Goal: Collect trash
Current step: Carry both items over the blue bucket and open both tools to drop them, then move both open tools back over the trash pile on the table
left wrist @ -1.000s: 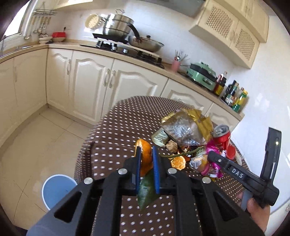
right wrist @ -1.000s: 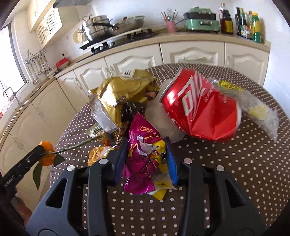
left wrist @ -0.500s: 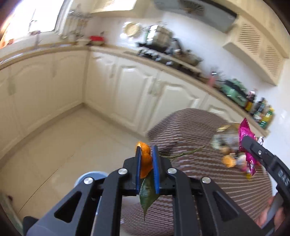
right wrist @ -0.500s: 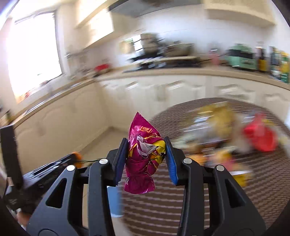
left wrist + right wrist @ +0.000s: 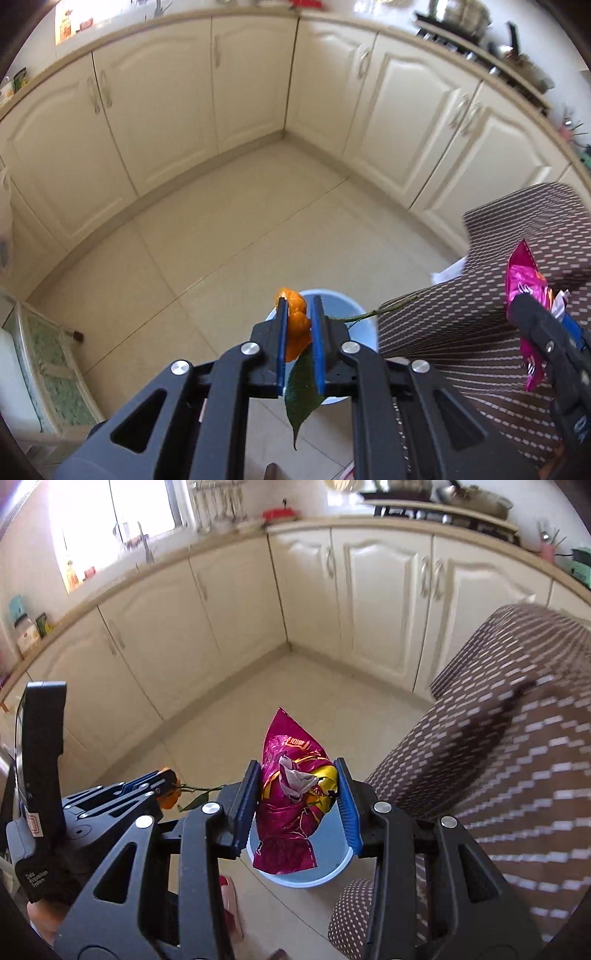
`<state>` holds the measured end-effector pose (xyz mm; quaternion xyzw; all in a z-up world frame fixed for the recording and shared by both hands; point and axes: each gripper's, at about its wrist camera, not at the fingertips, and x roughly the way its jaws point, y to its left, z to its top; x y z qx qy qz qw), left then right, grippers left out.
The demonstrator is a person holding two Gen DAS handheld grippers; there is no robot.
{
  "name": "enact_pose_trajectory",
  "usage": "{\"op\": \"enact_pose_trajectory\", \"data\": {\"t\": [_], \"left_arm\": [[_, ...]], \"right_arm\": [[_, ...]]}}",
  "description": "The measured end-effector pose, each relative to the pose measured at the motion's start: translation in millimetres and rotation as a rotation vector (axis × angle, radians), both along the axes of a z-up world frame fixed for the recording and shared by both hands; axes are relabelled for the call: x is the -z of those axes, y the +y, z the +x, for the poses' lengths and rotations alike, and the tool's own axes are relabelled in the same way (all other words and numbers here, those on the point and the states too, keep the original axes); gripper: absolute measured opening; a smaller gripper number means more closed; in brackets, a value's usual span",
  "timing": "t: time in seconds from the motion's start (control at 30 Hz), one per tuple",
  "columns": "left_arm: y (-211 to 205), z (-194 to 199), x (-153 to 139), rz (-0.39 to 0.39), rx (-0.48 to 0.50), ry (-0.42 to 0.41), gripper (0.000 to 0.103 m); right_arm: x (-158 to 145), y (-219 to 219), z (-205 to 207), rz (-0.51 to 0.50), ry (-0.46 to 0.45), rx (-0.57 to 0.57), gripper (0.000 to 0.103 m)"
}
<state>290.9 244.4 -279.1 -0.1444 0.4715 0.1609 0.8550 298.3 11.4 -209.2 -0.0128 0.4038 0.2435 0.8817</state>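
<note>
My left gripper (image 5: 298,314) is shut on an orange peel (image 5: 295,325) with a green leaf (image 5: 302,391) and a thin stem trailing right. It hangs over a light blue trash bin (image 5: 351,317) on the floor. My right gripper (image 5: 297,786) is shut on a crumpled magenta snack wrapper (image 5: 291,801), also above the blue bin (image 5: 332,871). In the left wrist view the wrapper (image 5: 522,280) and the right gripper's fingers (image 5: 535,325) show at the right edge. In the right wrist view the left gripper (image 5: 168,788) with the peel sits at the lower left.
A table with a brown dotted cloth (image 5: 517,757) stands right of the bin. Cream cabinets (image 5: 258,85) wrap the corner beyond a beige tiled floor (image 5: 184,266). A pink slipper (image 5: 231,901) is on the floor by the bin. A green-topped stand (image 5: 51,362) sits at the left.
Both grippers have swung left off the table and tipped downward, carrying the peel and the wrapper over the blue bin. The trash pile has left both views.
</note>
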Motion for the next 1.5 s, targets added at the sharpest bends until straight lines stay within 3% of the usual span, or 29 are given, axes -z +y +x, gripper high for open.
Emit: {"op": "enact_pose_trajectory", "data": {"t": [0.1, 0.27, 0.33, 0.37, 0.73, 1.0, 1.1, 1.5], "left_arm": [[-1.3, 19.4, 14.8, -0.009, -0.005, 0.031, 0.012], [1.0, 33.8, 31.1, -0.089, 0.01, 0.027, 0.015], [2.4, 39.1, 35.3, -0.108, 0.005, 0.03, 0.033], [3.6, 40.1, 36.1, -0.106, 0.002, 0.031, 0.035], [3.9, 32.8, 54.0, -0.11, -0.008, 0.059, 0.035], [6.4, 29.4, 46.4, -0.107, -0.012, 0.042, 0.035], [5.9, 27.3, 40.9, -0.107, -0.011, 0.03, 0.035], [-7.9, 7.0, -3.6, -0.093, 0.014, -0.047, 0.036]], "right_arm": [[22.8, 9.9, 8.8, -0.014, 0.041, -0.001, 0.04], [44.2, 15.7, 8.8, -0.022, 0.083, 0.012, 0.04], [53.3, 17.1, 16.1, -0.028, 0.103, 0.015, 0.04], [56.7, 17.5, 19.4, -0.029, 0.111, 0.015, 0.04], [82.2, 32.9, 27.8, -0.029, 0.169, -0.005, 0.041], [82.6, 41.9, 30.2, -0.007, 0.159, -0.01, 0.041], [81.2, 39.1, 29.0, 0.012, 0.14, -0.011, 0.056], [35.7, 14.4, 7.3, 0.037, 0.051, 0.031, 0.057]]}}
